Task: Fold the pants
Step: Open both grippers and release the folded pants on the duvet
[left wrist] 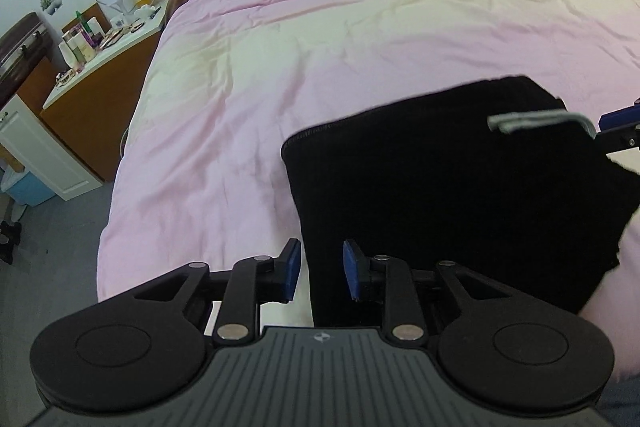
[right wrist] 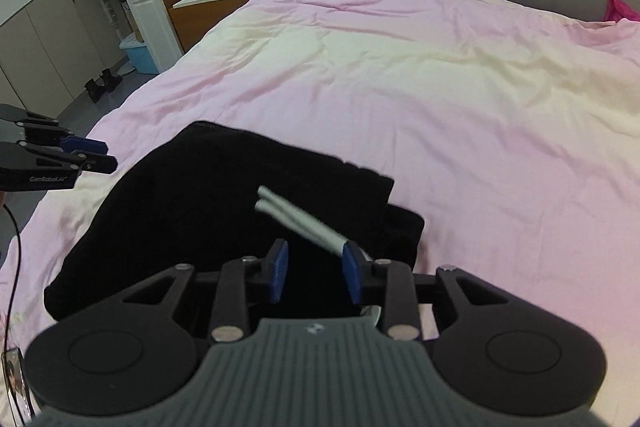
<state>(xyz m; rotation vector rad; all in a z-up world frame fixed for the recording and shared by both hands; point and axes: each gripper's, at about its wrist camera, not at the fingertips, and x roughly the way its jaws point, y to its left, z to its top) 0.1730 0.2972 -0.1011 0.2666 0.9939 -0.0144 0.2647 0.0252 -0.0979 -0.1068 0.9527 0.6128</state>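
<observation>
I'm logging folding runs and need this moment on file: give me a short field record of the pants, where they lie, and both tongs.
garment: black pants, folded into a compact stack
drawstring: two pale grey cords lying on top
surface: pink bedcover
left tongs: jaws apart over the stack's near left edge, nothing pinched
right tongs: jaws apart over the pants, cords beside one pad, nothing pinched
background: cluttered bedside cabinet

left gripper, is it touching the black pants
Apart. The right wrist view shows the left gripper hanging clear of the black pants, pink duvet visible between.
</observation>
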